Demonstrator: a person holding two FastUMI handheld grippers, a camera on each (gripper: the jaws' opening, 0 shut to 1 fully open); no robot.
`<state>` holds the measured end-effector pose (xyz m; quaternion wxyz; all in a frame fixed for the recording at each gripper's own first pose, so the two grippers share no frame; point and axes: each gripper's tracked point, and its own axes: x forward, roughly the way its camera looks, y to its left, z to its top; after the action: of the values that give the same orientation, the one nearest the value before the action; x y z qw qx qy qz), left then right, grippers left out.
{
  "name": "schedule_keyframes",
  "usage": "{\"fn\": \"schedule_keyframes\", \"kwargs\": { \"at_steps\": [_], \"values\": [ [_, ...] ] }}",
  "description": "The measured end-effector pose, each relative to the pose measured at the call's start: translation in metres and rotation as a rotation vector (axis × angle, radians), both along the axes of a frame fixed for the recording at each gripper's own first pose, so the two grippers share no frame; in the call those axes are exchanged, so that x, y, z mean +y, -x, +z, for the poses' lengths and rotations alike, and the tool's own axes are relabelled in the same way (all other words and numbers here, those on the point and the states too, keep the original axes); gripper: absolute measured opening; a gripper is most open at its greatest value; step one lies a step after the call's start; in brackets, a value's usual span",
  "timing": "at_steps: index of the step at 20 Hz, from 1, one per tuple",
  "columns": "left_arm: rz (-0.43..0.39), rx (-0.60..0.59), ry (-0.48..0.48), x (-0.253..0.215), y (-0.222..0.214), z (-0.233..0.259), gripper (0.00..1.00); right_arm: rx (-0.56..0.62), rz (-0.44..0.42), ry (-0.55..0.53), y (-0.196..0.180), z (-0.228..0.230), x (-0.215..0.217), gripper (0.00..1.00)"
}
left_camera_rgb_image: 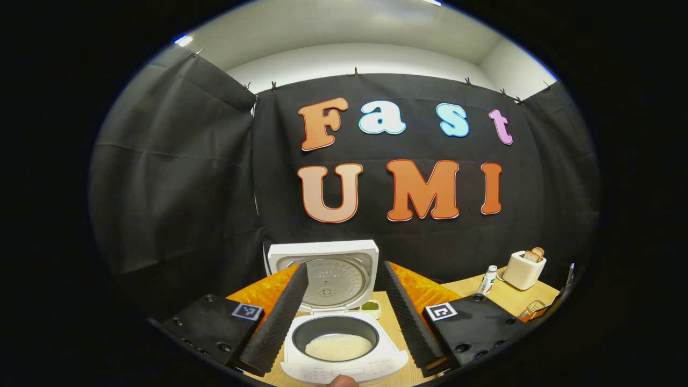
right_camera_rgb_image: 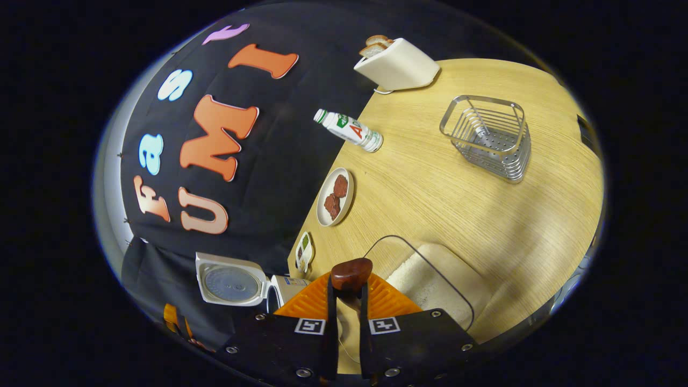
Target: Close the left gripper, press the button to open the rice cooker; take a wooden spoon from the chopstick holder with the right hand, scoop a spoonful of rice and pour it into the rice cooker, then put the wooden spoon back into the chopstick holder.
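Observation:
The white rice cooker (left_camera_rgb_image: 395,359) stands open, its lid (left_camera_rgb_image: 322,250) upright and white rice (left_camera_rgb_image: 338,346) lying in the dark inner pot. My left gripper (left_camera_rgb_image: 345,267) is open, one finger on each side of the cooker and nothing between them. In the right gripper view, my right gripper (right_camera_rgb_image: 349,284) is shut on the wooden spoon (right_camera_rgb_image: 351,273), whose brown rounded end pokes out past the fingertips. It hovers over a clear container of rice (right_camera_rgb_image: 430,279). The wire chopstick holder (right_camera_rgb_image: 486,137) stands farther off on the table. The open cooker (right_camera_rgb_image: 231,279) appears at the lower left.
On the wooden table (right_camera_rgb_image: 446,204) are a white toaster (right_camera_rgb_image: 398,67) with bread, a small bottle (right_camera_rgb_image: 349,129), a plate (right_camera_rgb_image: 334,198) with brown food and a small dish (right_camera_rgb_image: 304,250). The toaster (left_camera_rgb_image: 524,269) and bottle (left_camera_rgb_image: 488,279) stand right of the cooker.

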<state>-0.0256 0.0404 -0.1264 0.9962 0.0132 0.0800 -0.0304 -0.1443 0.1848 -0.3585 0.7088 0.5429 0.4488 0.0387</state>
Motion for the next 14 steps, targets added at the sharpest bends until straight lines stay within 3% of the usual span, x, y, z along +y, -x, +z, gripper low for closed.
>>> {"fn": "schedule_keyframes", "kwargs": {
  "at_steps": [8, 10, 11, 14],
  "values": [
    [-0.023, -0.017, 0.009, -0.019, 0.003, 0.007, 0.94, 0.032, -0.236, -0.24, -0.025, 0.032, -0.054, 0.16],
    [-0.021, -0.02, 0.013, -0.021, 0.004, 0.008, 0.94, 0.037, -0.277, -0.314, -0.029, 0.04, -0.059, 0.19],
    [-0.017, -0.022, 0.015, -0.02, 0.005, 0.009, 0.94, 0.04, -0.3, -0.357, -0.034, 0.045, -0.058, 0.15],
    [-0.004, -0.028, 0.015, -0.019, 0.007, 0.011, 0.94, 0.039, -0.353, -0.487, -0.054, 0.064, -0.058, 0.16]
  ]
}}
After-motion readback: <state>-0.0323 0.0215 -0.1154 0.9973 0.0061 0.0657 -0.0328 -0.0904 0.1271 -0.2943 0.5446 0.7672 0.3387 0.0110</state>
